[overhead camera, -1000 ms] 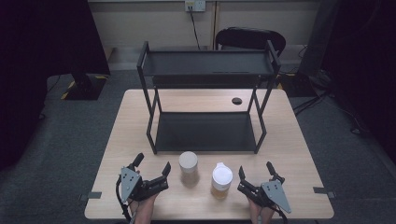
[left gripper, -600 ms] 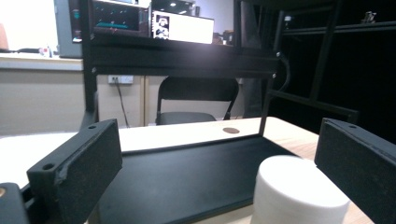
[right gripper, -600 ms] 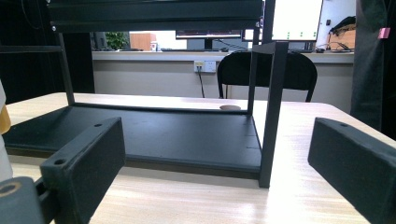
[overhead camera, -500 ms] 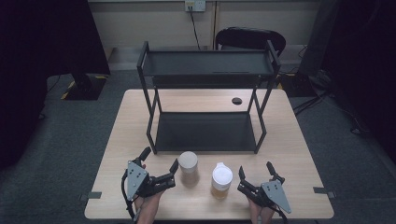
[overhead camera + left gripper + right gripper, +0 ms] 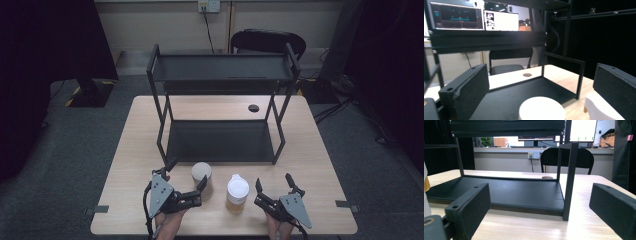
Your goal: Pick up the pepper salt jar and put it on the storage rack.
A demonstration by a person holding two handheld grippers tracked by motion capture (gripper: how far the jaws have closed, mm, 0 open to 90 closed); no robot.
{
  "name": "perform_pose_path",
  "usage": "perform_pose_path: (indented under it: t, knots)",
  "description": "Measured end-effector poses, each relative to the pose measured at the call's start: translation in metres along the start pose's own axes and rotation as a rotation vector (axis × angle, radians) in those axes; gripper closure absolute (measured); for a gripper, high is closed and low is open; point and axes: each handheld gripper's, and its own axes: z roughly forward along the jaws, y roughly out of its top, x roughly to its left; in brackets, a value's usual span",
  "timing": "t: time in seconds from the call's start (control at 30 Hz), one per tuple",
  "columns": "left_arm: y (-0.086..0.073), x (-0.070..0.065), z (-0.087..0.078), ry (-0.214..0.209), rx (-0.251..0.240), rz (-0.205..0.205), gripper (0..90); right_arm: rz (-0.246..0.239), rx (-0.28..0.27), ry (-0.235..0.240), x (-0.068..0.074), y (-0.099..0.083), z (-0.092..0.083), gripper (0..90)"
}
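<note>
Reaching in from the near edge of the pale wooden table [image 5: 135, 150], with the left gripper [image 5: 186, 182] spread wide and released, jaws set either side of the short beige round-topped cup [image 5: 202, 175], one jaw tip at the cup's right flank and the other up beside the rack's front left leg. Seen along the left gripper view, pale round cup top [image 5: 542, 110] sitting low between the two black jaws, contact not clear enough to tell. Standing just right of that cup, apart from it, the white-lidded bottle with amber contents [image 5: 237, 192], upright near the table's front. Resting at the right, the right gripper [image 5: 273, 187] likewise released, jaws parted and holding nothing, just beside the bottle but apart from it. Behind both, the black two-tier metal shelf rack [image 5: 220, 140] in the middle of the table, with a small dark round disc [image 5: 254, 108] lying on the wood by its rear right leg.
</note>
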Motion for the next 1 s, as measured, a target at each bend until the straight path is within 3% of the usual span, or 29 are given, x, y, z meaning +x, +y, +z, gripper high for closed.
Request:
perform_pose_path:
  t: [0.6,1.0]
  knots:
    - [-0.031,0.002,0.010,-0.056,0.009,0.009,0.2,0.000,0.000,-0.004,0.001,0.000,0.000,2.4]
    - [-0.041,0.003,0.017,-0.065,0.077,0.003,4.9,-0.001,0.000,-0.006,0.001,0.000,0.000,2.4]
